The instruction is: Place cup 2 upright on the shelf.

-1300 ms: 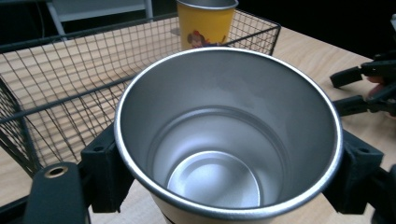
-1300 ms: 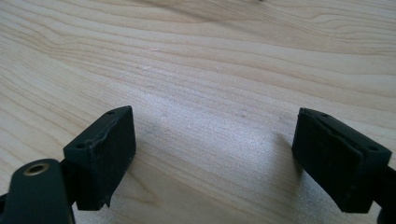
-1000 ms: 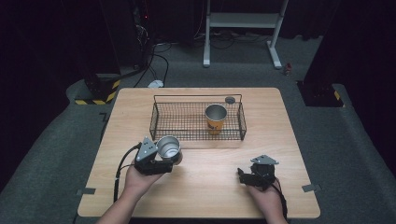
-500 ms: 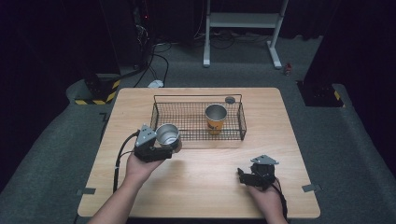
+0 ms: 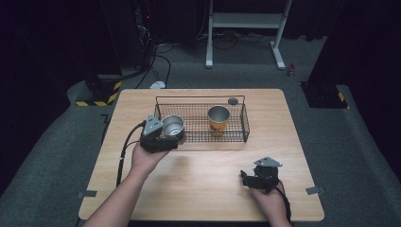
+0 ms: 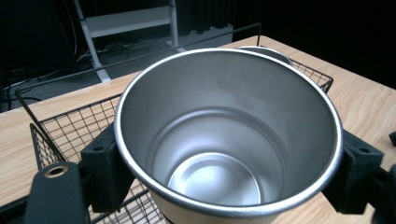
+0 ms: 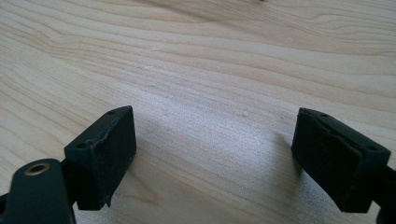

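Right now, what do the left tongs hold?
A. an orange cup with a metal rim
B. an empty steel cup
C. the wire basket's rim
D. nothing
B: in the left gripper view the left tongs clamp both sides of an empty steel cup, at the wire basket's left end.
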Available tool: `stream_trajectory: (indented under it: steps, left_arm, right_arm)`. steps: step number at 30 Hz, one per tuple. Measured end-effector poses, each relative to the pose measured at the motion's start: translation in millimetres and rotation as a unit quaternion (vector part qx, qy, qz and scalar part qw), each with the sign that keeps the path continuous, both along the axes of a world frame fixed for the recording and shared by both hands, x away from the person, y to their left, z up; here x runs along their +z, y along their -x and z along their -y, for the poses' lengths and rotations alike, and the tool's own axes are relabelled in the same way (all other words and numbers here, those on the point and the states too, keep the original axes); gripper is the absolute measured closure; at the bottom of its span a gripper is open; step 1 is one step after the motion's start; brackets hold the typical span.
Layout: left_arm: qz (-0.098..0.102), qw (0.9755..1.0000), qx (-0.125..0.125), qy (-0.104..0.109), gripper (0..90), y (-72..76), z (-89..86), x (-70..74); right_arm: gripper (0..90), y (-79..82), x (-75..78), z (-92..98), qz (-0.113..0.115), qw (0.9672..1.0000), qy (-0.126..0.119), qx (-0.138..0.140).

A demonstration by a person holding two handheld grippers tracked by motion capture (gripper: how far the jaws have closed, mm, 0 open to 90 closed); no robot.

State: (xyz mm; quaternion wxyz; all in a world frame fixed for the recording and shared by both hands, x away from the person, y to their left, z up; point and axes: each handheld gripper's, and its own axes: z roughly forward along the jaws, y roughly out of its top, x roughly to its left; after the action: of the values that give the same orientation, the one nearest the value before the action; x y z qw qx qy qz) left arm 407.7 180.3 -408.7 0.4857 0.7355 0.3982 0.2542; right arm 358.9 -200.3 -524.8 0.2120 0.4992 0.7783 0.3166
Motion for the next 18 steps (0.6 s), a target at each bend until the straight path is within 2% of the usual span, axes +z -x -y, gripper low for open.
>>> stream_trajectory:
  steps: [12,16,18]
  left_arm:
    - [0.002,1.0,0.004,0.0,18.7,-24.0,8.9,10.8]
    - [0.002,1.0,0.006,-0.005,18.7,-35.5,9.3,14.3]
    - [-0.001,1.0,0.009,0.001,18.7,-44.4,8.8,16.3]
  right_arm:
    - [13.8,0.0,0.0,0.0,0.0,1.0,0.0,0.0]
    - [13.8,0.0,0.0,0.0,0.0,1.0,0.0,0.0]
    - [13.8,0.0,0.0,0.0,0.0,1.0,0.0,0.0]
